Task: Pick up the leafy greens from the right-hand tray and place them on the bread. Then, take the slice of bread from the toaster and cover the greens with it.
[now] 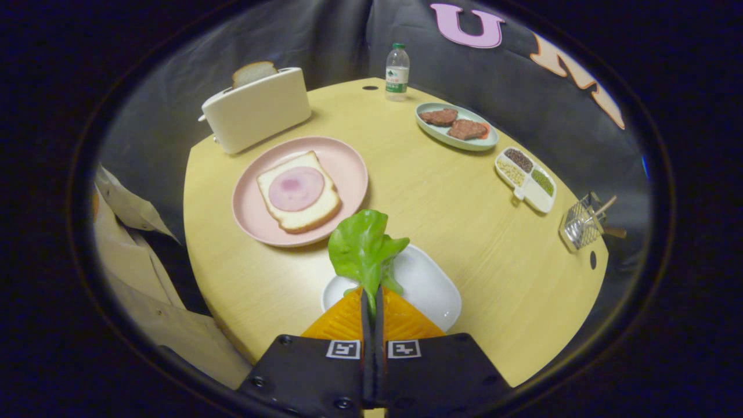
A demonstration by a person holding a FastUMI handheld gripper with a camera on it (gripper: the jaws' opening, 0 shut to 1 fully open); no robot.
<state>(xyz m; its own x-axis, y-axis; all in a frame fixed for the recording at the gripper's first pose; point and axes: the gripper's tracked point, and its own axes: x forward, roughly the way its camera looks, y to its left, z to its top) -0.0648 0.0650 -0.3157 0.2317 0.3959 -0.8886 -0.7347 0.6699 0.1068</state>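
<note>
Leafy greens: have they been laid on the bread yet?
No. The leafy greens are pinched between the shut fingers of the gripper, above the white tray, short of the bread.

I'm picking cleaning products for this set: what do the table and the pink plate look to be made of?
The table looks like pale wood or wood-look laminate: faint grain, smooth matte surface. The pink plate looks like matte plastic or glazed ceramic, with even colour and soft sheen; I cannot tell which. The gripper is shut on the leafy greens.
</note>
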